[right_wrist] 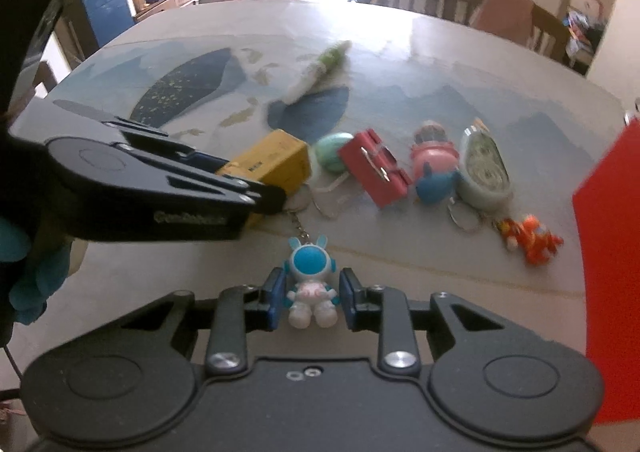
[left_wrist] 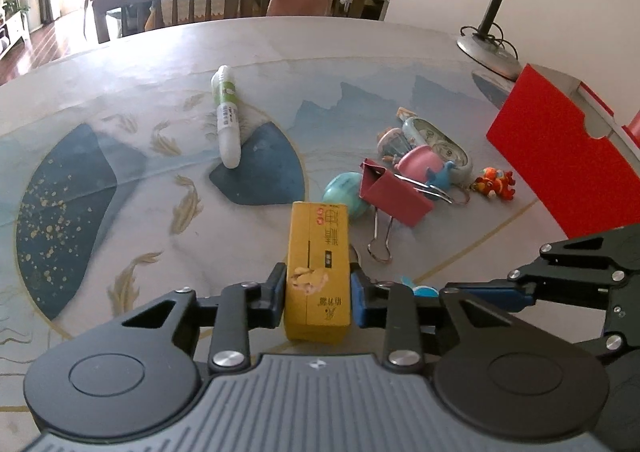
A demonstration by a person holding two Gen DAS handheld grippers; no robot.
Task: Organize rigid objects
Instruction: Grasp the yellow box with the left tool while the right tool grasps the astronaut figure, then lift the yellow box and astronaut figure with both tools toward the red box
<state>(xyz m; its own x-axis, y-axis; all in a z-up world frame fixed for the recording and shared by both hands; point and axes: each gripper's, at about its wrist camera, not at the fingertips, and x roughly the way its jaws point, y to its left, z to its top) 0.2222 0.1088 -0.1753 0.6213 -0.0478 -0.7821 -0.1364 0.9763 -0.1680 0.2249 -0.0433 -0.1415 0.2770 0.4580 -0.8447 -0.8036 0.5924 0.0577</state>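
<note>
My left gripper (left_wrist: 319, 298) is shut on a yellow box (left_wrist: 319, 264) that lies lengthwise between its pads; the box also shows in the right wrist view (right_wrist: 274, 164). My right gripper (right_wrist: 311, 298) has a white and blue astronaut keychain (right_wrist: 311, 286) between its pads, which touch its sides. On the table lie a red binder clip (left_wrist: 390, 194), a teal egg-shaped toy (left_wrist: 344, 192), a pink figure (left_wrist: 422, 164), an oval clock (left_wrist: 440, 148), an orange toy (left_wrist: 494, 182) and a white and green tube (left_wrist: 227, 120).
A red box (left_wrist: 560, 156) stands at the right edge of the table. A desk lamp (left_wrist: 490, 40) sits behind it. Wooden chairs (left_wrist: 168, 8) line the far side of the round patterned table (left_wrist: 120, 172).
</note>
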